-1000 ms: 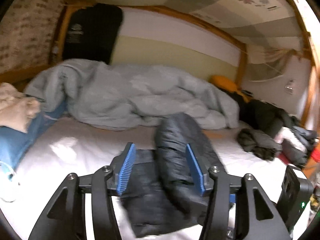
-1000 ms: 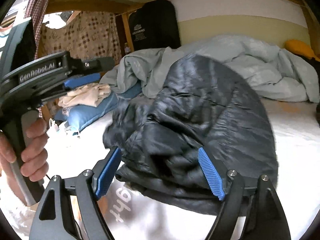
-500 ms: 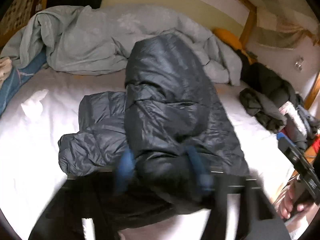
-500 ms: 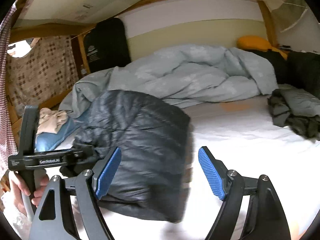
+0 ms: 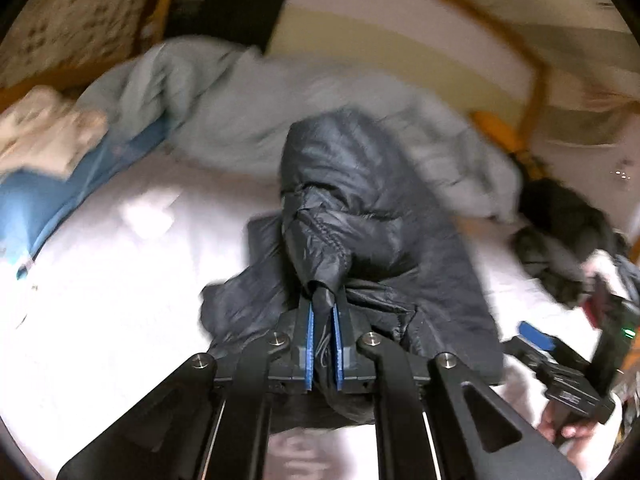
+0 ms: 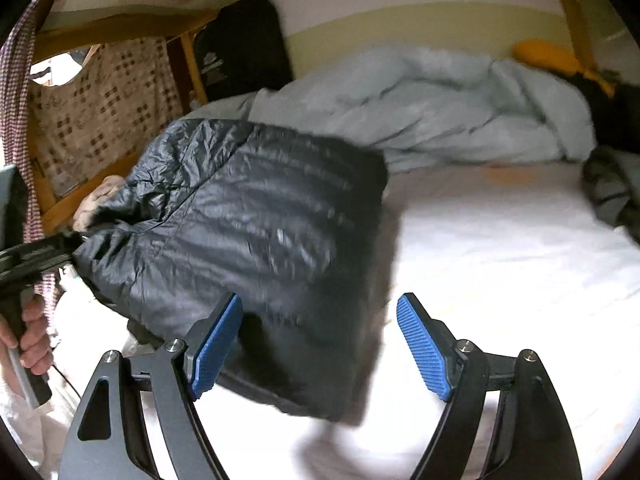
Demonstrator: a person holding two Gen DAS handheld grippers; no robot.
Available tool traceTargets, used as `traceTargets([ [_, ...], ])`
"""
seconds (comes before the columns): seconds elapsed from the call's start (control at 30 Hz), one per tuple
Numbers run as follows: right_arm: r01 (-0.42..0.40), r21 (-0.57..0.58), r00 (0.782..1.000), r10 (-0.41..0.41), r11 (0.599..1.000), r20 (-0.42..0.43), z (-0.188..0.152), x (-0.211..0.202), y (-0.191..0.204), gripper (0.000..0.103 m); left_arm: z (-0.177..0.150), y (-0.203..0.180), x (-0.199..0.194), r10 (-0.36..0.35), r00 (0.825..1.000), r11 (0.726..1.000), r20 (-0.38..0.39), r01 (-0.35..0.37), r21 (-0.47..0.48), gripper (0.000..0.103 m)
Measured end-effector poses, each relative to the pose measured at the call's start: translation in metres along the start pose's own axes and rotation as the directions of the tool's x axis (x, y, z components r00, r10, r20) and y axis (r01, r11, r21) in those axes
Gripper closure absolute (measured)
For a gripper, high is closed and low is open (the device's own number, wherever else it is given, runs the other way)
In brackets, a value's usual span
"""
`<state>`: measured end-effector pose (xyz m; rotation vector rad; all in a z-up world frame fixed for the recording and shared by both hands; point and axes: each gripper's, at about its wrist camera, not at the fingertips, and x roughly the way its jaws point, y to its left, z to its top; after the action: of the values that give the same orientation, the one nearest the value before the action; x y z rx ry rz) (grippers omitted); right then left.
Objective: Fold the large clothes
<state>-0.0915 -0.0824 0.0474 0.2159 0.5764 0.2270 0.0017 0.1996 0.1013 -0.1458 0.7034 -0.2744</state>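
A dark quilted puffer jacket (image 5: 360,200) lies partly folded on the white bed sheet (image 5: 120,280). My left gripper (image 5: 322,304) is at the jacket's near end, its jaws closing, and the blue pads pinch a bunched fold of its fabric. In the right wrist view the jacket (image 6: 240,220) is lifted at its left end by the left gripper (image 6: 36,256), which a hand (image 6: 32,332) holds. My right gripper (image 6: 320,300) stands open low over the sheet. The jacket's near right corner lies between its fingers, untouched by the pads.
A rumpled pale blue duvet (image 5: 280,112) fills the back of the bed. A blue pillow (image 5: 40,200) lies at the left and a heap of dark clothes (image 5: 560,240) at the right. A wooden frame surrounds the bed, and bare white sheet (image 6: 500,260) lies right of the jacket.
The left gripper dropped to the jacket and closed from wide open onto a fold of it. The right gripper swung right, so the jacket now sits left in its view; it stayed open.
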Motion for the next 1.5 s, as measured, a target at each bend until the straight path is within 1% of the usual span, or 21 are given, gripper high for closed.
traceTargets([
  [0.1, -0.024, 0.004, 0.999, 0.024, 1.0, -0.039, -0.008, 0.017, 0.005, 0.022, -0.009, 0.021, 0.025, 0.061, 0.994, 0.994, -0.095, -0.069, -0.085, 0.094],
  [0.17, -0.026, -0.003, 0.998, 0.026, 1.0, -0.058, -0.013, 0.026, 0.007, 0.021, -0.014, 0.034, 0.034, 0.094, 0.989, 0.986, -0.112, -0.108, -0.126, 0.087],
  [0.27, -0.024, 0.001, 0.997, 0.024, 1.0, -0.079, -0.018, 0.036, 0.007, 0.018, -0.017, 0.035, 0.041, 0.158, 0.981, 0.981, -0.114, -0.169, -0.095, 0.081],
  [0.33, -0.027, 0.006, 0.996, 0.027, 1.0, -0.089, -0.018, 0.041, 0.005, 0.018, -0.018, 0.035, 0.04, 0.151, 0.983, 0.982, -0.102, -0.161, -0.095, 0.079],
  [0.4, -0.019, 0.011, 0.997, 0.02, 1.0, -0.08, -0.019, 0.041, 0.004, 0.018, -0.015, 0.038, 0.03, 0.079, 0.996, 0.989, -0.052, -0.085, -0.122, 0.079],
  [0.47, -0.015, 0.016, 0.998, 0.015, 1.0, -0.055, -0.015, 0.037, 0.003, 0.018, -0.007, 0.04, 0.012, 0.032, 0.999, 0.99, 0.026, -0.029, -0.138, 0.063],
  [0.53, -0.024, 0.023, 0.999, 0.024, 0.999, -0.03, -0.01, 0.031, 0.003, 0.018, 0.001, 0.039, -0.008, 0.025, 0.992, 0.99, 0.121, -0.008, -0.139, 0.022],
  [0.57, -0.029, 0.027, 0.999, 0.029, 0.999, -0.021, -0.008, 0.029, 0.003, 0.018, 0.003, 0.038, -0.016, 0.037, 0.984, 0.991, 0.172, -0.014, -0.133, 0.015],
  [0.63, -0.03, 0.035, 0.999, 0.031, 0.999, -0.01, -0.004, 0.028, 0.004, 0.018, 0.007, 0.035, -0.023, 0.041, 0.973, 0.993, 0.226, -0.015, -0.115, 0.013],
  [0.73, -0.031, 0.038, 0.999, 0.032, 0.999, -0.018, -0.004, 0.03, 0.008, 0.018, 0.011, 0.028, -0.021, -0.051, 0.973, 0.995, 0.224, 0.068, -0.07, 0.013],
  [0.77, -0.032, 0.036, 0.999, 0.033, 0.999, -0.028, -0.005, 0.033, 0.011, 0.018, 0.012, 0.023, -0.018, -0.072, 0.974, 0.995, 0.214, 0.084, -0.048, 0.012],
  [0.83, -0.043, 0.027, 0.997, 0.044, 0.999, -0.058, -0.01, 0.039, 0.016, 0.018, 0.013, 0.014, -0.009, -0.049, 0.983, 0.999, 0.178, 0.05, -0.002, 0.008],
  [0.9, -0.031, -0.001, 0.996, 0.031, 1.0, -0.082, -0.015, 0.044, 0.024, 0.017, 0.011, 0.005, 0.005, -0.032, 0.992, 0.999, 0.125, 0.028, 0.034, 0.007],
  [0.97, -0.003, -0.056, 0.997, -0.001, 0.998, -0.078, -0.02, 0.046, 0.033, 0.015, 0.009, -0.003, 0.026, 0.033, 0.999, 0.997, 0.033, -0.035, 0.063, 0.007],
  [1.03, 0.012, -0.09, 0.997, -0.019, 0.996, -0.079, -0.022, 0.047, 0.036, 0.015, 0.003, -0.003, 0.047, 0.121, 0.991, 0.989, -0.05, -0.117, 0.088, 0.007],
  [1.07, 0.012, -0.093, 0.997, -0.019, 0.996, -0.08, -0.023, 0.047, 0.036, 0.015, -0.001, 0.001, 0.054, 0.148, 0.986, 0.987, -0.082, -0.142, 0.076, 0.005],
  [1.13, -0.001, -0.072, 0.997, -0.004, 0.997, -0.081, -0.022, 0.045, 0.03, 0.015, -0.005, 0.013, 0.061, 0.128, 0.983, 0.992, -0.133, -0.129, -0.002, 0.003],
  [1.2, -0.01, -0.035, 0.997, 0.007, 0.999, -0.074, -0.018, 0.044, 0.022, 0.015, -0.011, 0.03, 0.065, 0.065, 0.978, 0.991, -0.198, -0.087, -0.104, 0.0],
  [1.3, -0.013, 0.049, 0.998, 0.016, 0.999, -0.052, -0.014, 0.044, 0.006, 0.011, -0.028, 0.052, 0.077, -0.042, 0.955, 0.971, -0.293, -0.03, -0.238, 0.0],
  [1.4, -0.018, 0.161, 0.999, 0.026, 0.987, -0.048, -0.012, 0.046, -0.017, 0.007, -0.041, 0.068, 0.086, -0.134, 0.938, 0.94, -0.321, 0.018, -0.339, 0.0],
  [1.5, -0.071, 0.294, 0.995, 0.09, 0.953, -0.049, -0.014, 0.053, -0.042, 0.006, -0.047, 0.07, 0.085, -0.161, 0.943, 0.936, -0.29, 0.053, -0.349, 0.0],
])
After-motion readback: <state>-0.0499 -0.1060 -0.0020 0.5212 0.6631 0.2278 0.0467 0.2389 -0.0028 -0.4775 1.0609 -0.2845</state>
